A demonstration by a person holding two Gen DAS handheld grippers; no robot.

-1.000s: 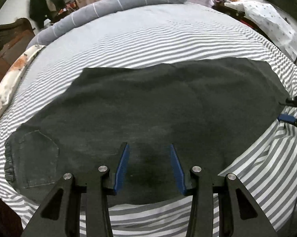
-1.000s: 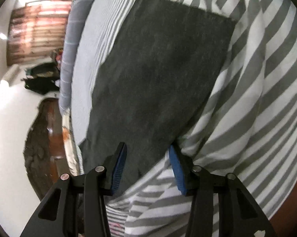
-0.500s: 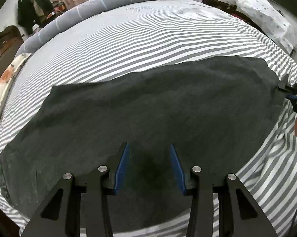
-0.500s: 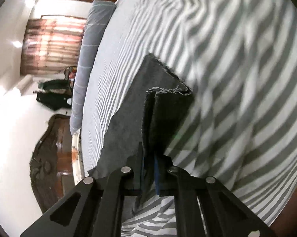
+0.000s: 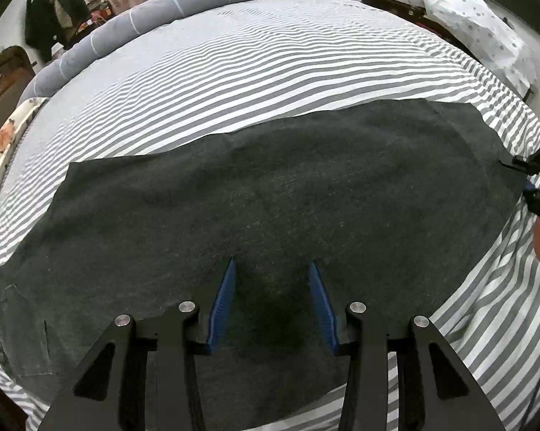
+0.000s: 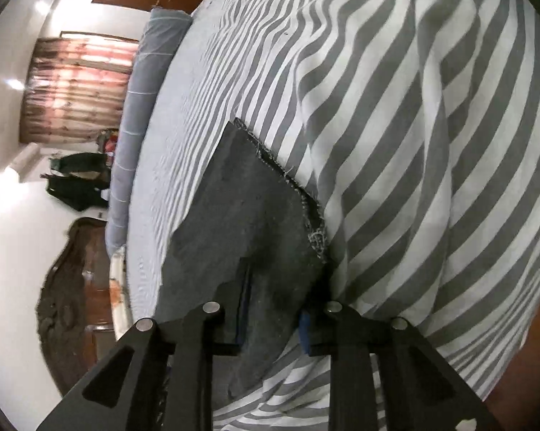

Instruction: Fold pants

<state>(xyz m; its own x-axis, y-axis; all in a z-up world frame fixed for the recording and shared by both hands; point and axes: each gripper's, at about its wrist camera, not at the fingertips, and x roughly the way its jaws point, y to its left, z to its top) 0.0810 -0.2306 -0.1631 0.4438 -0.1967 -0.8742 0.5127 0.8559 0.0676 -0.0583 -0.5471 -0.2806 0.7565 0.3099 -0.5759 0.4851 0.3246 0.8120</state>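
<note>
- Left wrist view: one pair of dark grey pants (image 5: 270,201) lies flat across the near part of the striped bed (image 5: 270,72), legs together, the hem end towards the right edge of the picture and a back pocket showing at the lower left.
- The left gripper (image 5: 271,305) hangs over the near edge of the pants with its jaws apart and nothing between the blue pads; it holds nothing.
- The cloth looks like thick denim: soft enough to fold, but heavy and likely to sag, so I judge a hold on the doubled hem or the waistband safer than a pinch mid-leg.
- At the far right of the pants, one second tool, the right gripper (image 5: 537,186), reaches the hem.
- Right wrist view: the frayed hem end of the pants (image 6: 255,215) lies on the bed's striped cover (image 6: 395,107), near its corner.
- The right gripper (image 6: 275,327) has the hem end between its jaws; they have just been opening after a tight pinch. Whether the pads press the cloth I cannot tell.
- Count: one pair of pants, two grippers, one long grey bolster (image 5: 169,10) beyond the pants.
</note>
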